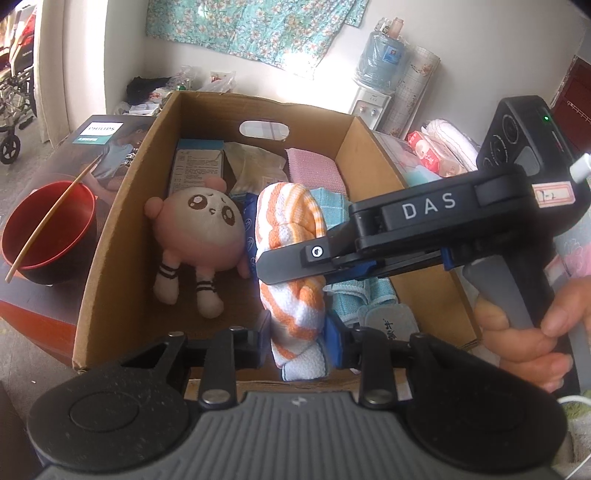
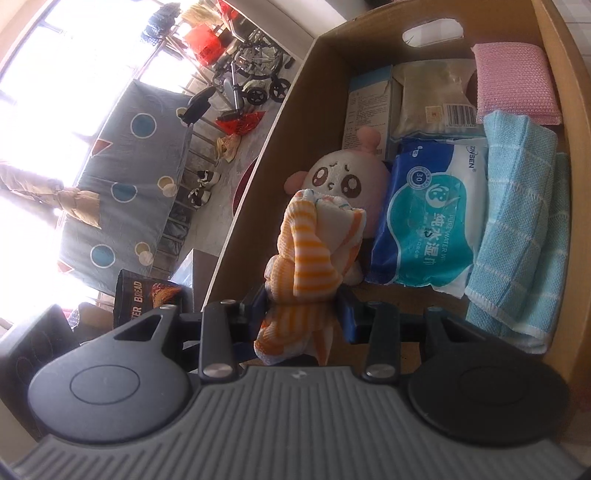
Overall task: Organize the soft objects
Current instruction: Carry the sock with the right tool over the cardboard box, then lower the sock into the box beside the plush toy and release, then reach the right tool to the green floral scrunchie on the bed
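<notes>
Orange-striped towel (image 1: 291, 258) is pinched by both the left gripper (image 1: 295, 332) and right gripper (image 2: 304, 306) over the cardboard box (image 1: 118, 206), and uneven release could snag it.

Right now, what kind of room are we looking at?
Probably a lived-in home room: a water dispenser by the wall, a floral cloth hung above, a wheelchair near the window.
</notes>
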Tool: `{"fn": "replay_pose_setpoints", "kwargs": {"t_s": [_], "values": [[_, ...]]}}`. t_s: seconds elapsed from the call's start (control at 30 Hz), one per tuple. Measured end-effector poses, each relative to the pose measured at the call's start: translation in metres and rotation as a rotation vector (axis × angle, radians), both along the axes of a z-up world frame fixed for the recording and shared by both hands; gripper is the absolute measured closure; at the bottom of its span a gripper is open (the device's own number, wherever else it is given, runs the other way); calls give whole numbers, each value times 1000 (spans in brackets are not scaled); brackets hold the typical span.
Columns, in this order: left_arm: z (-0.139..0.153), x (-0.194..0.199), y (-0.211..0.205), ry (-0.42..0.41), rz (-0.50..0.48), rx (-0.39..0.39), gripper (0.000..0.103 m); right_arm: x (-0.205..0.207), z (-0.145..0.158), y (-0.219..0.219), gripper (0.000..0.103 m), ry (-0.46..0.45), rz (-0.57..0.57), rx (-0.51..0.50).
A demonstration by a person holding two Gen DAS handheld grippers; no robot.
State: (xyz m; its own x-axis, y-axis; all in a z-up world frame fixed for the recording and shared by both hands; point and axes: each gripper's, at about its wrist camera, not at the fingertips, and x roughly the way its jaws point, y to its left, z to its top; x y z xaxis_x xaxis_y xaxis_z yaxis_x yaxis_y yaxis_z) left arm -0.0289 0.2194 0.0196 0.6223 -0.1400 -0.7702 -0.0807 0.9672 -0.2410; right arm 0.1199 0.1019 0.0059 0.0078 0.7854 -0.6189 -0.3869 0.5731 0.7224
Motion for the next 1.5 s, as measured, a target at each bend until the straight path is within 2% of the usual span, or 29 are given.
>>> {"fn": "replay_pose_setpoints", "kwargs": {"t_s": [0.13, 0.33, 0.43, 0.53, 0.63, 0.67, 0.8, 0.97, 1.03, 1.13, 1.3, 1.5], "values": [[1, -6, 15, -5, 44, -20, 56, 7, 1, 24, 63, -38, 74, -32], [5, -12, 21, 5, 38, -8, 49, 15, -7, 62, 62, -52, 251, -100], [4, -13, 18, 21, 26, 7, 48, 11, -14, 83, 62, -65, 334, -132], [2, -13, 19, 39, 26, -10, 47, 9, -24, 104, 61, -59, 408, -165], [1, -14, 24, 41, 40, -12, 46, 10, -32, 114, 53, -43, 442, -190], [2, -15, 25, 40, 46, -16, 46, 13, -34, 115, 50, -31, 436, -192], [3, -16, 30, 34, 63, -24, 44, 24, -34, 106, 46, -14, 391, -188], [2, -14, 32, 29, 71, -27, 43, 35, -18, 80, 42, -13, 309, -109], [4, -13, 30, 13, 71, -28, 39, 39, -8, 65, 40, -24, 255, -67], [8, -11, 25, -26, 68, -24, 33, 38, 9, 34, 35, -53, 165, 4], [15, 5, 5, -63, 31, -17, 29, 20, 37, -24, 27, -124, 30, 118], [26, 23, -47, -149, -94, 4, 24, -11, 58, -112, 24, -232, -161, 160]]}}
